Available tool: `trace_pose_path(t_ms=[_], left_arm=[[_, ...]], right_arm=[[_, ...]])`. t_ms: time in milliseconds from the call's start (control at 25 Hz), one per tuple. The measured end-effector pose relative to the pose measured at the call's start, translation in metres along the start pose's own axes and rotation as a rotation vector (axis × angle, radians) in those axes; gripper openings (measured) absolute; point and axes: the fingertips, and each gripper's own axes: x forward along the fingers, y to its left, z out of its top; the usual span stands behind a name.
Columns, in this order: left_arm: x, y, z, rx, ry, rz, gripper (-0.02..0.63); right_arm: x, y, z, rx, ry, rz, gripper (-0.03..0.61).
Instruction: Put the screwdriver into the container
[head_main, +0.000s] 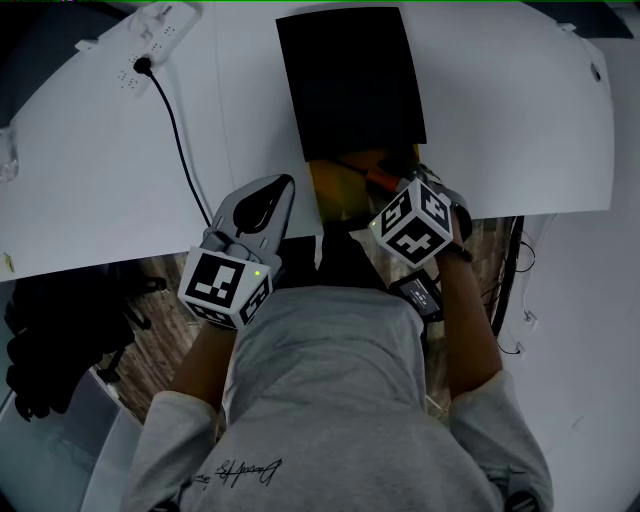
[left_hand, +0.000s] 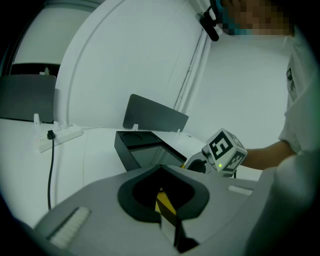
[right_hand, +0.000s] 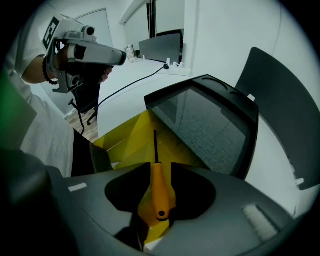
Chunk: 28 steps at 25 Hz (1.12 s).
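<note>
An orange-handled screwdriver (right_hand: 159, 192) lies between the jaws of my right gripper (right_hand: 160, 167), and its black shaft points down into the yellow container (right_hand: 132, 137). The jaws stand apart and do not press on the handle. In the head view the right gripper (head_main: 405, 185) hovers over the yellow container (head_main: 335, 190) at the table's front edge, and a bit of the orange screwdriver (head_main: 385, 178) shows beside it. My left gripper (head_main: 280, 190) rests on the table left of the container, its jaws (left_hand: 161, 172) together and empty.
A black box (head_main: 350, 80) with a raised lid stands just behind the yellow container. A white power strip (head_main: 150, 40) sits at the table's far left, and its black cable (head_main: 180, 140) runs toward the left gripper. The person's body is close to the front edge.
</note>
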Motion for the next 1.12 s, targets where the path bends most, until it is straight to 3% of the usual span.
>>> trace_pose_path(t_ms=[320, 600, 1120], left_arm=[[0.0, -0.015, 0.014, 0.041, -0.017, -0.024, 0.0], [-0.004, -0.033, 0.029, 0.076, -0.038, -0.048, 0.0], [-0.016, -0.063, 0.046, 0.132, -0.063, -0.08, 0.0]], right_arm=[[-0.036, -0.009, 0.009, 0.097, -0.129, -0.055, 0.119], [-0.081, -0.015, 0.019, 0.199, -0.287, -0.112, 0.015], [-0.151, 0.001, 0.033, 0.37, -0.56, -0.101, 0.014]])
